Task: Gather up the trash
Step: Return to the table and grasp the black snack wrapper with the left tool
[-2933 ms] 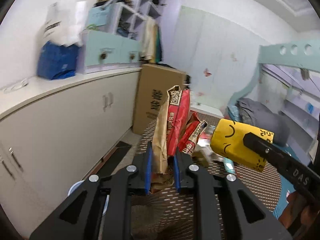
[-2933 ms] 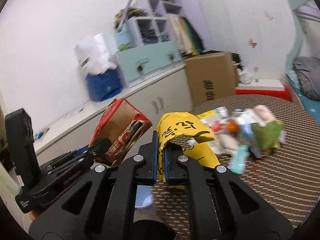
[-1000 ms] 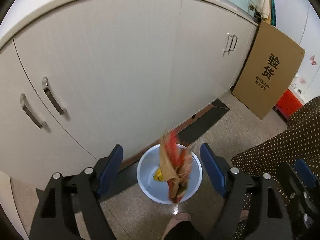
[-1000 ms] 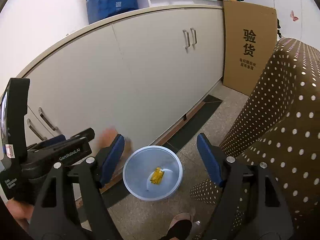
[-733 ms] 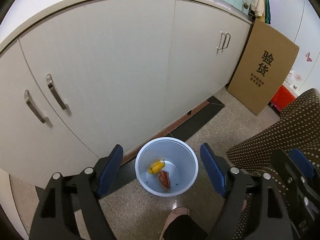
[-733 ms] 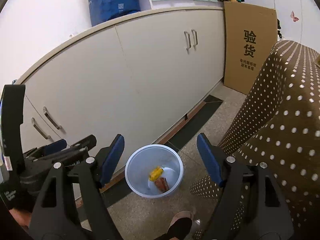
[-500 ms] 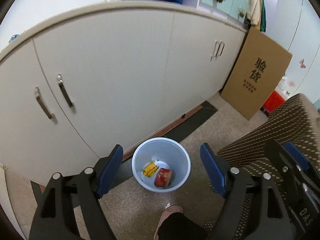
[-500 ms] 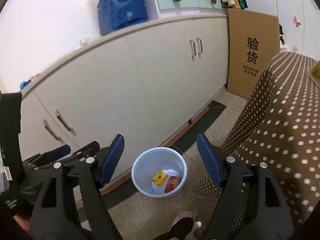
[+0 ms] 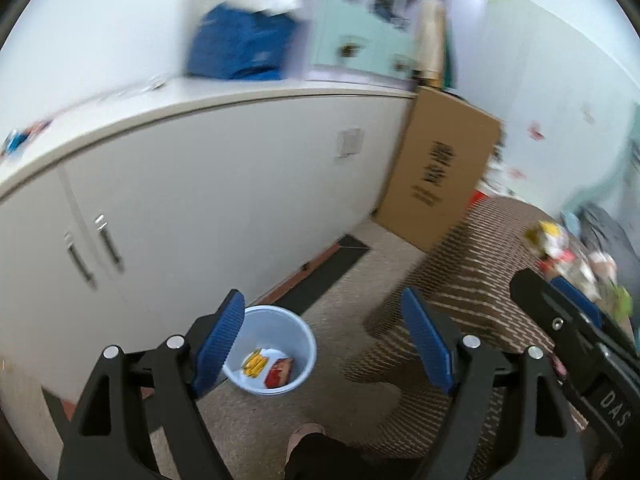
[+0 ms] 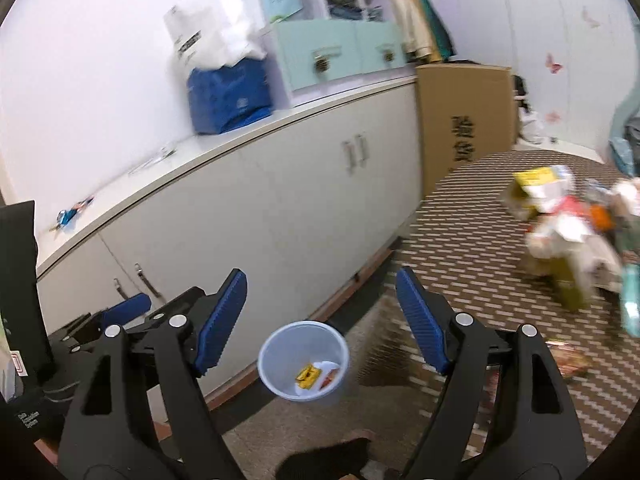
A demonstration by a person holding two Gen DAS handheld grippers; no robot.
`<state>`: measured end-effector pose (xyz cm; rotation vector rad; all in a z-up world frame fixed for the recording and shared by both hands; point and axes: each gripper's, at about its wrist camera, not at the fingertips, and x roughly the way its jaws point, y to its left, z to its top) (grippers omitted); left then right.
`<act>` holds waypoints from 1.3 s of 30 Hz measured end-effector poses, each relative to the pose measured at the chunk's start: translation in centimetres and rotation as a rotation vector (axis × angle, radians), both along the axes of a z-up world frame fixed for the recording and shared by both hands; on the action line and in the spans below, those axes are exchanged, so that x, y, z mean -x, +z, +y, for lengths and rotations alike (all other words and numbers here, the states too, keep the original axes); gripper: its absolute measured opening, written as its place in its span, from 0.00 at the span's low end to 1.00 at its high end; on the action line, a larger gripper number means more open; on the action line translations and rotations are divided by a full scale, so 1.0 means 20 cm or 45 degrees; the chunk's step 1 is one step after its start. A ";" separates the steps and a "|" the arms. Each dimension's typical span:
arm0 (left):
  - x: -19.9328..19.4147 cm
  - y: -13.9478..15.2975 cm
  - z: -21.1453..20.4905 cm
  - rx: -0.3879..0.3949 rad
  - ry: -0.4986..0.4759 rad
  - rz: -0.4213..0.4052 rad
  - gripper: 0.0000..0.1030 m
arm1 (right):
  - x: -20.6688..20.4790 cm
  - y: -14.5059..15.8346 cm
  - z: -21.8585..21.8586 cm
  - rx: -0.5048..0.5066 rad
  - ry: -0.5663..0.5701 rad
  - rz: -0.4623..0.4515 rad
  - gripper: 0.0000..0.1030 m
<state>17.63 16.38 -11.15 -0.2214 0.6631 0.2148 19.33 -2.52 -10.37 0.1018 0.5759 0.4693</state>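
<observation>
Blue-padded and bare, both pairs of fingers stood spread wide with nothing between them: the left gripper (image 9: 322,340) and the right gripper (image 10: 320,316) had each let go of a wrapper a moment earlier, the red-and-brown one from the left and the yellow one from the right, and both now lay at the bottom of the white bin (image 9: 298,330) on the floor against the cabinet (image 9: 224,184), the yellow wrapper (image 9: 255,362) just beside the red wrapper (image 9: 280,373). Since the drop the views had swung up and away from the bin toward the dotted tablecloth (image 10: 472,240), which reads as one round of the job finished and the hands turning back for more. In the left wrist view the bin sat low, partly behind the left finger pad (image 9: 218,340); in the right wrist view it hung between the two pads but well below them. What was left to collect, a blurred trash pile (image 10: 560,220) of packets and papers, lay on the table far off to the right of the right gripper's fingers and well apart from them, with a red packet (image 10: 566,356) nearer, at the table's near edge
</observation>
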 end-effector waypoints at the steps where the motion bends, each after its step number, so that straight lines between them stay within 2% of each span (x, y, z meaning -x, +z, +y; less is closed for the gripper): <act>1: 0.00 0.01 -0.07 -0.020 -0.046 -0.001 0.79 | 0.02 0.01 -0.05 0.010 -0.024 0.000 0.74; 8: -0.01 0.04 -0.57 -0.107 -0.380 0.017 0.83 | 0.15 0.00 -0.55 0.098 -0.251 0.011 0.74; 15: -0.05 -0.04 -0.94 -0.204 -0.641 0.084 0.84 | 0.20 -0.07 -0.91 0.113 -0.418 0.060 0.75; 20: -0.12 -0.14 -1.07 -0.276 -0.695 0.161 0.84 | 0.19 -0.13 -1.03 0.087 -0.447 0.107 0.75; 24: -0.18 -0.18 -1.11 -0.296 -0.719 0.186 0.84 | 0.19 -0.16 -1.05 0.089 -0.441 0.131 0.75; 26: -0.21 -0.19 -1.13 -0.305 -0.724 0.198 0.77 | 0.16 -0.17 -1.05 0.094 -0.437 0.145 0.75; 27: -0.22 -0.20 -1.13 -0.311 -0.727 0.208 0.70 | 0.15 -0.18 -1.05 0.092 -0.433 0.156 0.75; 29: -0.24 -0.20 -1.13 -0.301 -0.733 0.207 0.67 | 0.13 -0.19 -1.05 0.090 -0.429 0.171 0.75; 30: -0.24 -0.20 -1.13 -0.292 -0.737 0.207 0.58 | 0.12 -0.19 -1.05 0.090 -0.427 0.175 0.75; 31: -0.24 -0.19 -1.13 -0.282 -0.743 0.206 0.42 | 0.11 -0.19 -1.05 0.088 -0.424 0.178 0.75; 32: -0.24 -0.19 -1.13 -0.281 -0.743 0.205 0.33 | 0.11 -0.20 -1.05 0.086 -0.421 0.178 0.75; 35: -0.24 -0.18 -1.14 -0.289 -0.735 0.190 0.24 | 0.10 -0.19 -1.04 0.083 -0.412 0.173 0.75; 39: -0.21 -0.13 -1.08 -0.218 -0.696 0.143 0.23 | 0.10 -0.15 -1.02 0.078 -0.399 0.144 0.75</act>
